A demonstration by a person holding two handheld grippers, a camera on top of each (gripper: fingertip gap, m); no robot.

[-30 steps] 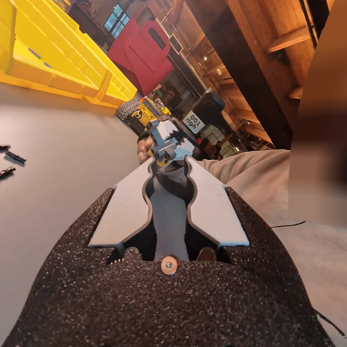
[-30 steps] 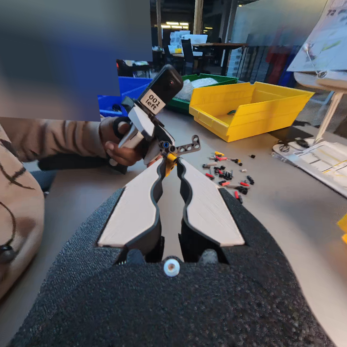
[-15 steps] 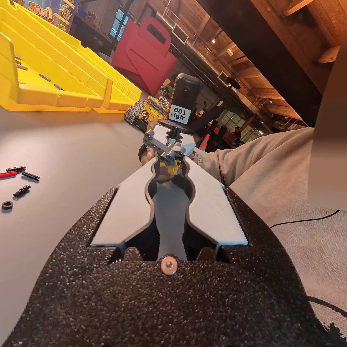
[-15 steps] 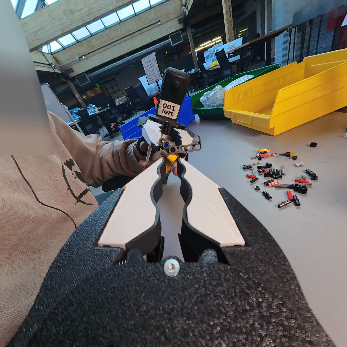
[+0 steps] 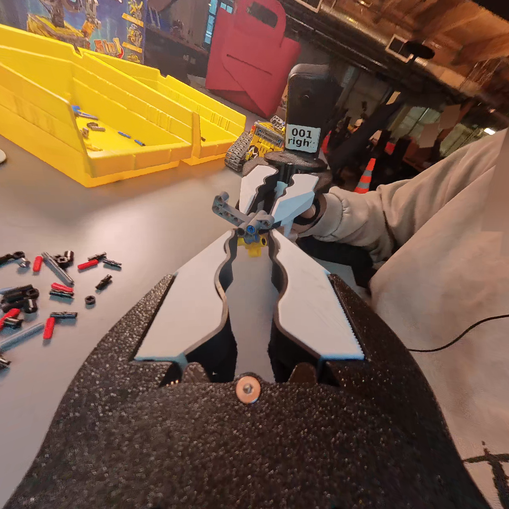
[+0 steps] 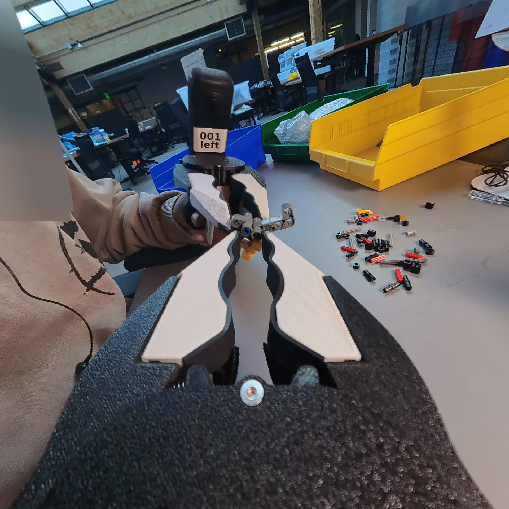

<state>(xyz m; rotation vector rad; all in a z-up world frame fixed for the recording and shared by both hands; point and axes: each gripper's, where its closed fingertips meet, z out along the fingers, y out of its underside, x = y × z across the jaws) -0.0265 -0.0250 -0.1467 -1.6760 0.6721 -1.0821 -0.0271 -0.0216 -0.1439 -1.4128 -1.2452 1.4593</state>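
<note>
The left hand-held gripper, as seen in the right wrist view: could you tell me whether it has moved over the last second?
Yes. The left hand-held gripper has turned from leaning right to upright, its camera mast now standing against the blue bin; it grips the small brick assembly.

Small grey-and-yellow brick assembly [image 5: 249, 230] [image 6: 254, 228], clear of the table, between both hand-held grippers' tips.

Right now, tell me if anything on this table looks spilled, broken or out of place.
Nothing looks broken. The small parts lie loose on the table rather than in the yellow bin. Both the left gripper and the right gripper pinch one small toy assembly in mid-air.
</note>
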